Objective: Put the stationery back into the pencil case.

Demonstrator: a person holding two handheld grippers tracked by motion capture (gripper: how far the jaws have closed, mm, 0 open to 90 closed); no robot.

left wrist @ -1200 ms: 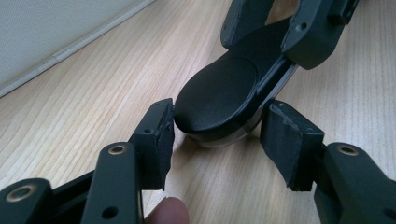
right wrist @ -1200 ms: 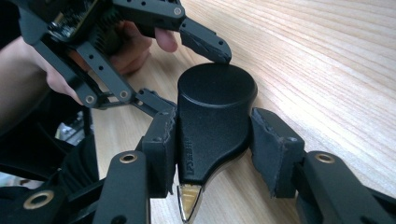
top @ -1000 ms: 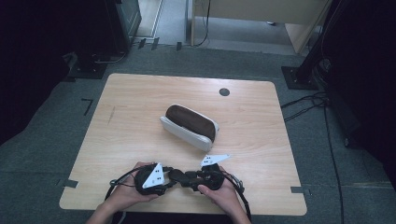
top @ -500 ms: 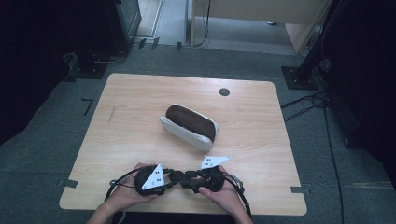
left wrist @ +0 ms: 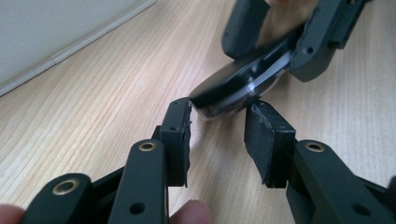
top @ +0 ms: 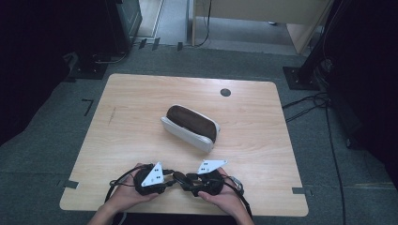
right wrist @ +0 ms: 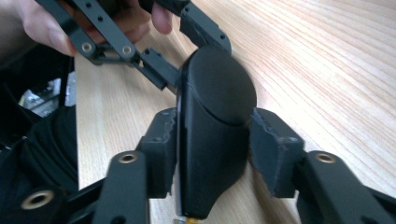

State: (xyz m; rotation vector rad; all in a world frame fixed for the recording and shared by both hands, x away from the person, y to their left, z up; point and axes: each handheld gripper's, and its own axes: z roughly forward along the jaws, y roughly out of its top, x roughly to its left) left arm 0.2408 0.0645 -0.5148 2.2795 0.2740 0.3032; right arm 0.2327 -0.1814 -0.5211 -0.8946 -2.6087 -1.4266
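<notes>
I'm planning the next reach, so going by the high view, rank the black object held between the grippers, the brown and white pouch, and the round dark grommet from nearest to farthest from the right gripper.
1. black object: at the right gripper, clamped in its jaws, by the near edge.
2. pouch: mid-table, beyond the gripper.
3. grommet: near the table's far edge.

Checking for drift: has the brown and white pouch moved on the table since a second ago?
No. The pouch sits in the same spot in the high view, just below and left of the dark round hole in the table.
</notes>
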